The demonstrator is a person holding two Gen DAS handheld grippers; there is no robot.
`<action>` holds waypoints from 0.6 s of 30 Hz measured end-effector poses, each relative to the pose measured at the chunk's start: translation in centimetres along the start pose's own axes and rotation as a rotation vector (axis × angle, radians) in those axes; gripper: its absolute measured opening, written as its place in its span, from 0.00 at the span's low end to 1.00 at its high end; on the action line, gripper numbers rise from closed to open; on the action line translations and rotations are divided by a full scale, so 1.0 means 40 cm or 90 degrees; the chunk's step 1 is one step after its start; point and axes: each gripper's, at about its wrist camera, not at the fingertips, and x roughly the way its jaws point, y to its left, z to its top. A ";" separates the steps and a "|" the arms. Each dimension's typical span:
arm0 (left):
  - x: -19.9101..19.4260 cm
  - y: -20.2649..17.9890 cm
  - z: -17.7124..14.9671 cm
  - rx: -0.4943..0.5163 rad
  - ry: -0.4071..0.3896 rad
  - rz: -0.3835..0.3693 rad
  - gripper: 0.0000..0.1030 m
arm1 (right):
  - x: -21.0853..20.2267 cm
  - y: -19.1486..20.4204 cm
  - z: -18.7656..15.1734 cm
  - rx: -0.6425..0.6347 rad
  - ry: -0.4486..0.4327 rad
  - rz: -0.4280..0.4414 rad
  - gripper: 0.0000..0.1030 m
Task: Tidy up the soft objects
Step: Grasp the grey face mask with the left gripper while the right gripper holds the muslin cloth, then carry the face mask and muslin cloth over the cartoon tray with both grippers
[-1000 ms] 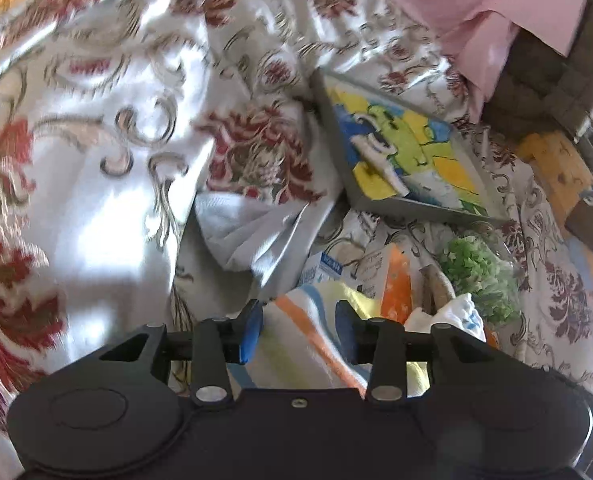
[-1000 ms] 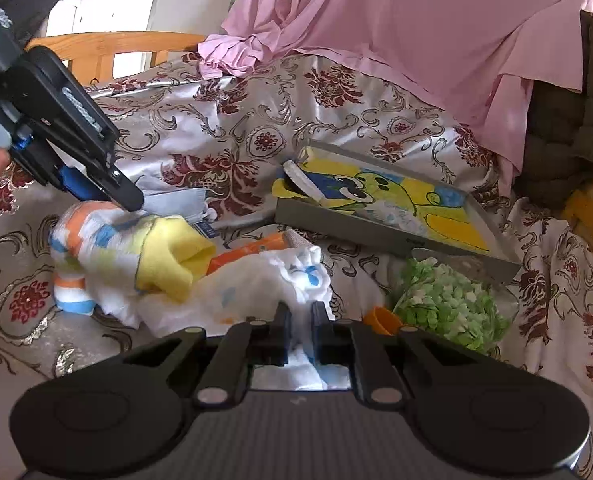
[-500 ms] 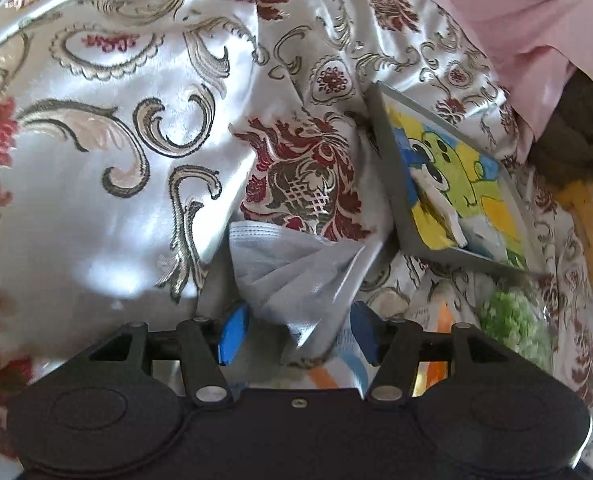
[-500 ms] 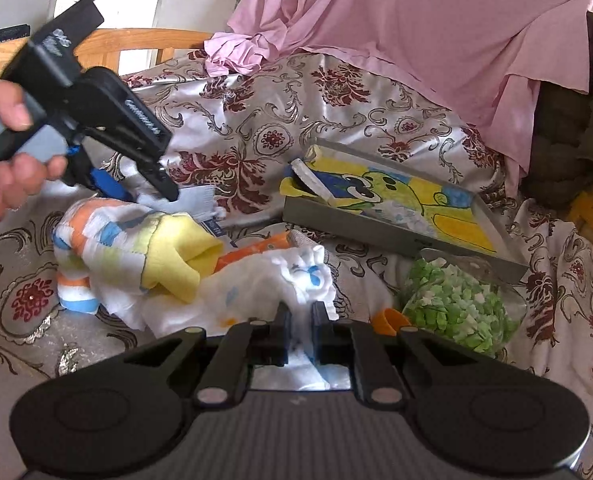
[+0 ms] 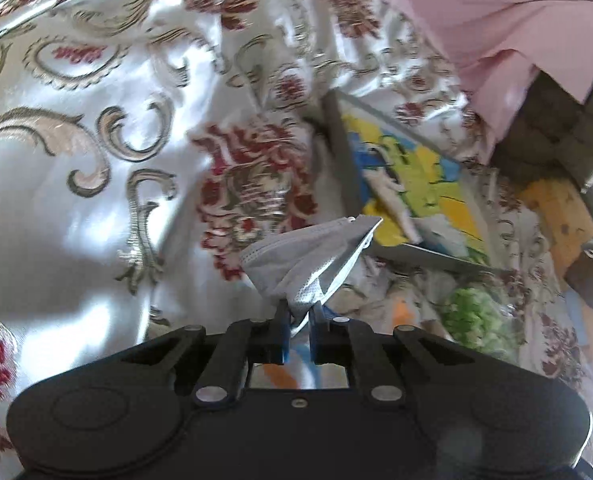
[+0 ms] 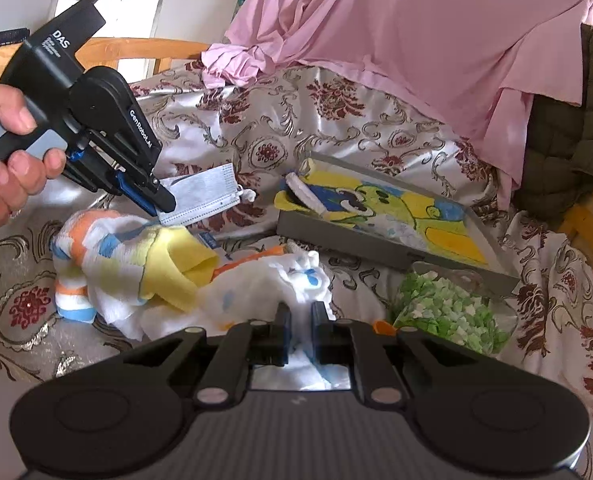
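A grey face mask [image 5: 308, 256] hangs lifted off the bedspread, and my left gripper [image 5: 298, 308] is closing its jaws on the mask's lower corner, pads pressing it. From the right wrist view the left gripper [image 6: 164, 208] holds the mask [image 6: 208, 196] just above a striped orange, blue and yellow towel [image 6: 108, 248]. My right gripper [image 6: 299, 312] is shut on a white cloth with blue spots [image 6: 264, 280] that lies beside the towel.
A grey tray [image 6: 336, 236] with a cartoon picture sits to the right on the floral bedspread [image 6: 280, 120]. A bag of green bits [image 6: 444, 312] lies in front of it. A pink sheet [image 6: 376, 40] and a dark quilted cushion [image 6: 576, 140] are behind. A person's hand [image 6: 8, 140] grips the left tool.
The left gripper moved from over the striped towel to the face mask, closed on it and lifted it. The right gripper stayed still, shut.
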 end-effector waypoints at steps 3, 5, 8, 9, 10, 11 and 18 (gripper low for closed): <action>-0.024 -0.026 -0.015 0.019 -0.011 -0.028 0.08 | -0.009 -0.001 0.003 -0.004 -0.018 -0.010 0.11; -0.040 -0.047 -0.024 0.037 -0.022 -0.040 0.08 | -0.014 -0.003 0.005 -0.009 -0.029 -0.018 0.11; -0.057 -0.083 -0.039 0.070 -0.043 -0.056 0.08 | -0.020 -0.008 0.010 -0.015 -0.046 -0.032 0.11; -0.060 -0.096 -0.040 0.081 -0.051 -0.061 0.08 | -0.022 -0.013 0.013 -0.015 -0.052 -0.036 0.11; -0.061 -0.107 -0.040 0.090 -0.057 -0.067 0.08 | -0.023 -0.020 0.018 -0.012 -0.059 -0.041 0.11; -0.060 -0.117 -0.039 0.097 -0.063 -0.067 0.08 | -0.022 -0.026 0.024 -0.011 -0.066 -0.047 0.11; -0.020 -0.182 -0.005 0.132 -0.110 -0.058 0.09 | 0.036 -0.106 0.104 0.022 -0.119 -0.072 0.11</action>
